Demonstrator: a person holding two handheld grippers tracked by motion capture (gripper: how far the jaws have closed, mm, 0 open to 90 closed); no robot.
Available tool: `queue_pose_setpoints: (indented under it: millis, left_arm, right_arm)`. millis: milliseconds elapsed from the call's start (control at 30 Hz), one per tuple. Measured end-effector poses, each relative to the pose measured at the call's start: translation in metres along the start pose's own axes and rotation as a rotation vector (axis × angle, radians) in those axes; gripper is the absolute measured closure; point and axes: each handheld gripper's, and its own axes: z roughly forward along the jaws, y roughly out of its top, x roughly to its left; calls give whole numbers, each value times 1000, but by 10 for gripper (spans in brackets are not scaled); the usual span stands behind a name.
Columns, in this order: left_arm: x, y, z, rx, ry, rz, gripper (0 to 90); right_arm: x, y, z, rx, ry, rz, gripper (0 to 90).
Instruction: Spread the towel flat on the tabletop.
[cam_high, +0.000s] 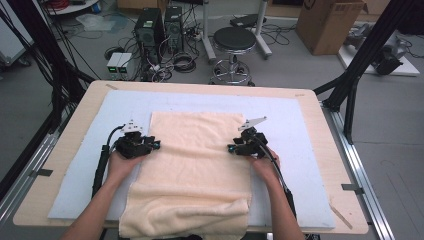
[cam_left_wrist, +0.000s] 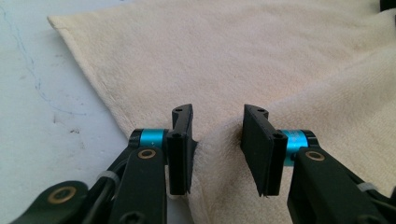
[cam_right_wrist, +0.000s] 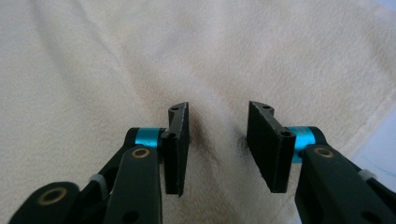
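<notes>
A cream towel (cam_high: 195, 160) lies spread on the pale blue mat (cam_high: 295, 125), its near end folded over and hanging past the table's front edge. My left gripper (cam_high: 156, 145) sits at the towel's left edge, pointing inward. In the left gripper view (cam_left_wrist: 217, 140) its jaws stand apart with a soft ridge of towel (cam_left_wrist: 280, 60) bulging up between them and brushing both pads. My right gripper (cam_high: 231, 148) rests on the towel near its right edge. In the right gripper view (cam_right_wrist: 218, 140) its jaws are apart over nearly flat towel (cam_right_wrist: 116, 70).
The mat covers a wooden table (cam_high: 327, 155) with bare margins around the towel. Behind the table on the floor are a black stool (cam_high: 234, 40), computer towers (cam_high: 155, 25), cables and a cardboard box (cam_high: 327, 22). A black frame leg (cam_high: 352, 90) stands at the right.
</notes>
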Motion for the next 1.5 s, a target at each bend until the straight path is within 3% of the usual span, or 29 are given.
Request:
queue_pose_setpoints:
  millis: [233, 300, 400, 467, 600, 700, 767, 867, 933, 1133, 1200, 1300, 1400, 1500]
  left_arm:
    - [0, 0, 6, -1, 6, -28, 719]
    - [-1, 4, 7, 22, 1, -7, 761]
    - [-6, 12, 10, 53, 37, 64, 817]
    - [-3, 16, 13, 61, 44, 61, 833]
    - [4, 22, 16, 22, 65, -2, 839]
    - [5, 23, 15, 34, 48, -4, 837]
    - [6, 23, 12, 15, 39, -4, 812]
    - [10, 25, 9, -27, 51, -25, 743]
    - [13, 26, 9, -39, 61, -42, 711]
    - [26, 25, 15, -49, 96, -84, 711]
    - [29, 23, 19, -40, 109, -91, 708]
    - [29, 20, 25, 11, 105, -81, 713]
    - [27, 20, 26, 6, 111, -77, 720]
    - [30, 21, 24, -8, 105, -88, 721]
  right_arm:
    - [0, 0, 1, -1, -12, -1, 742]
    - [-1, 1, 2, -4, 2, -11, 810]
    - [0, 3, 3, 6, 3, -26, 844]
    - [-1, 7, 3, 16, -4, -22, 850]
    - [-7, 19, -2, -1, -23, -7, 850]
    - [-7, 20, -2, 17, -13, -4, 843]
    - [-8, 16, 1, 44, 22, 8, 774]
    - [-10, 18, -4, -6, 23, 14, 722]
    - [-12, 20, -10, -57, -5, 4, 715]
    - [-31, 24, -8, -71, -63, 49, 667]
    - [-36, 23, -3, -56, -72, 52, 659]
    - [-39, 21, 4, -32, -65, 69, 649]
    - [-36, 19, 14, 13, -76, 47, 654]
    - [-36, 21, 13, 11, -77, 38, 666]
